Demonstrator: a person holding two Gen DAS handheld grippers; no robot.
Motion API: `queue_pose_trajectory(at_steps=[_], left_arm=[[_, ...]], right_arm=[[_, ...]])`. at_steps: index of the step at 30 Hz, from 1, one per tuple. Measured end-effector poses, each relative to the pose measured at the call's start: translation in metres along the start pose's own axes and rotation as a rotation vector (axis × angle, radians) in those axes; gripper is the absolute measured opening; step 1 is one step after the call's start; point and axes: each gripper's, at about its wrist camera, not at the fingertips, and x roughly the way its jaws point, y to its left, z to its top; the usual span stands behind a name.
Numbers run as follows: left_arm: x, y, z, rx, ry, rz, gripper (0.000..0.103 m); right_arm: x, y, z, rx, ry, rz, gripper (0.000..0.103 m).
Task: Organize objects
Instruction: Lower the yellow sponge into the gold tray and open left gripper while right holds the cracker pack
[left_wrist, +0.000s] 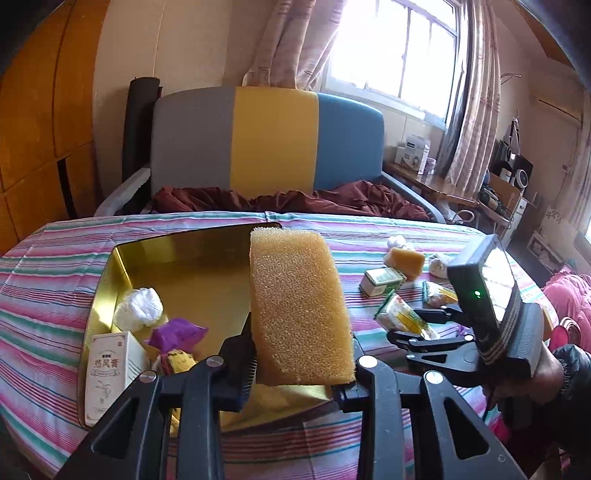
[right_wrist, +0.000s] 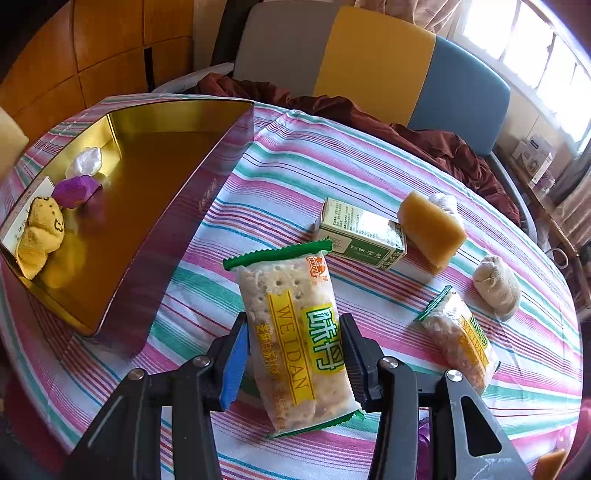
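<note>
Sponge (left_wrist: 299, 310) sits clamped in our left gripper (left_wrist: 295, 373), standing upright beyond the jaws, with the gold tin (left_wrist: 122, 266) open ahead and to its left. Our right gripper (right_wrist: 295, 354) has its pads pressed on both long edges of a cracker packet (right_wrist: 291, 343) that reaches forward from the fingers over the striped cloth (right_wrist: 369, 166); whether it is lifted clear we cannot tell.

We judge the sponge the riskier load: it is soft and held low down, so a quick swing toward the tin could let it bend or slip out. The packet is slick film over brittle crackers, so too hard a squeeze may crush them and a loose one may let it slide.

Ahead and right of the right gripper lie a green box (right_wrist: 360, 240), a second sponge (right_wrist: 432, 229), a rolled sock (right_wrist: 496, 288) and another cracker packet (right_wrist: 458, 339). The tin already holds a white box (left_wrist: 110, 373) and small bundles. Beyond the table stands a grey, yellow and blue headboard (left_wrist: 266, 140), with bright windows (left_wrist: 395, 48) to the right
</note>
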Motion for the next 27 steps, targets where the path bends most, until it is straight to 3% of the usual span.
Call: queue_pose_trajectory(at_steps=[13,20,27], left_arm=[[0.041,0.058,0.044,-0.024,0.043,0.113,0.033],[0.085,0.106,0.061,-0.12,0.099,0.161,0.032],[0.097,0.132,0.075,-0.195,0.095,0.152,0.032]], right_arm=[[0.001,0.005,0.0,-0.007,-0.004,-0.008,0.048],[0.006,0.006,-0.001,-0.015,0.016,-0.009,0.048],[0.01,0.007,-0.002,-0.022,0.024,-0.013,0.048]])
